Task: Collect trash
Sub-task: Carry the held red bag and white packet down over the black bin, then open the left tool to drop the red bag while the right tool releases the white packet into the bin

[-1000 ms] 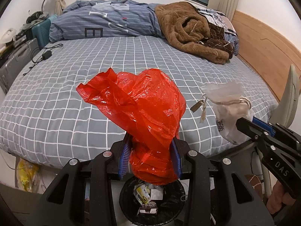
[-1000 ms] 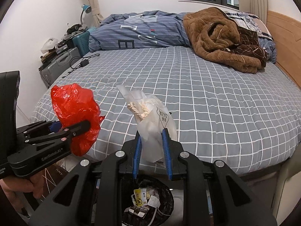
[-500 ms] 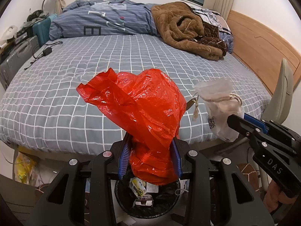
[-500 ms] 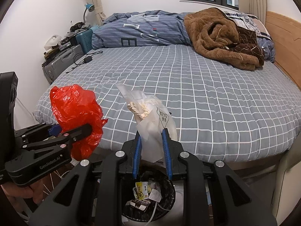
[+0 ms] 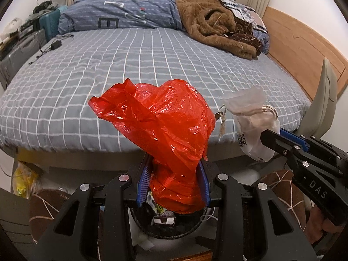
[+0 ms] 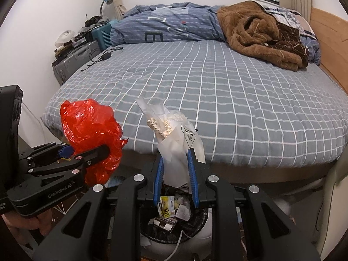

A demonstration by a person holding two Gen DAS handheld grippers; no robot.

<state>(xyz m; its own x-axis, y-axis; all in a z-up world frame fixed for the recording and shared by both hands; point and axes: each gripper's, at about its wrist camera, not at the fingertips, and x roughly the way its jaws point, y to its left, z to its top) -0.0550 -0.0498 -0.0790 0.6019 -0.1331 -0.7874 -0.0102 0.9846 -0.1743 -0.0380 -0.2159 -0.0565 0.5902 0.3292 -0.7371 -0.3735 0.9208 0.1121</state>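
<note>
Bedroom setting: a grid-patterned bed [image 6: 217,100] fills the background, and a round trash bin [image 6: 174,228], already holding wrappers, sits on the floor directly below both tools. Your left gripper [image 5: 174,182] pinches a crumpled, glossy red plastic bag [image 5: 161,126] and your right gripper [image 6: 175,171] pinches a translucent white pouch [image 6: 174,134] with a rope drawstring, both held just above the bin. Being light and billowy, either could drift past the rim or cling to the blue pads on release if you open off-centre.
</note>
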